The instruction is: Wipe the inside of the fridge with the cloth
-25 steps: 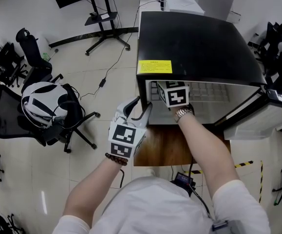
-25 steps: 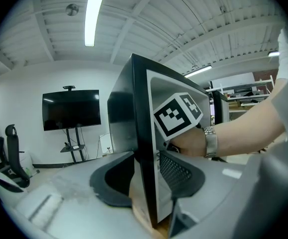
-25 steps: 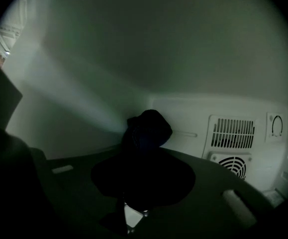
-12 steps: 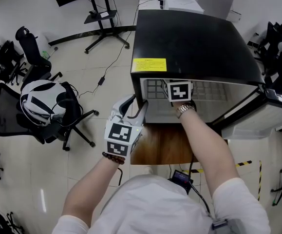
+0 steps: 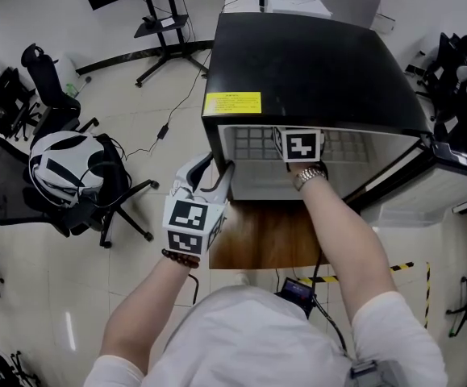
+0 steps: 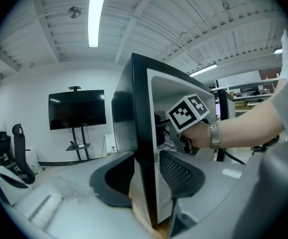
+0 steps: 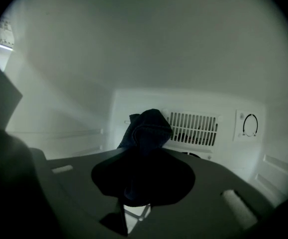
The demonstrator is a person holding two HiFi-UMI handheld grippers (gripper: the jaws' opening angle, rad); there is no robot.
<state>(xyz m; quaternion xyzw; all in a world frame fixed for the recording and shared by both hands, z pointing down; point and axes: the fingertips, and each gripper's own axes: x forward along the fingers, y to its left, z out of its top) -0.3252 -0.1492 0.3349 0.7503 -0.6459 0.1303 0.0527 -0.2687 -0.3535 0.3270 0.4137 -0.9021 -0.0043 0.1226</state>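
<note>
Right gripper (image 7: pixel 143 176) has shifted rightward inside fridge (image 5: pixel 314 63) since a second ago. Jaws pinch dark cloth (image 7: pixel 147 128), which bunches up past their tips

Head view is bright and even, the pale floor (image 5: pixel 136 95) slightly glossy, edges bent by the fisheye. Left gripper view has a ceiling strip light (image 6: pixel 98 14) blown out white and black vignetted corners. Right gripper view is dim and grey inside the fridge (image 7: pixel 134 49), the cloth (image 7: pixel 146 126) just a dark silhouette.
</note>
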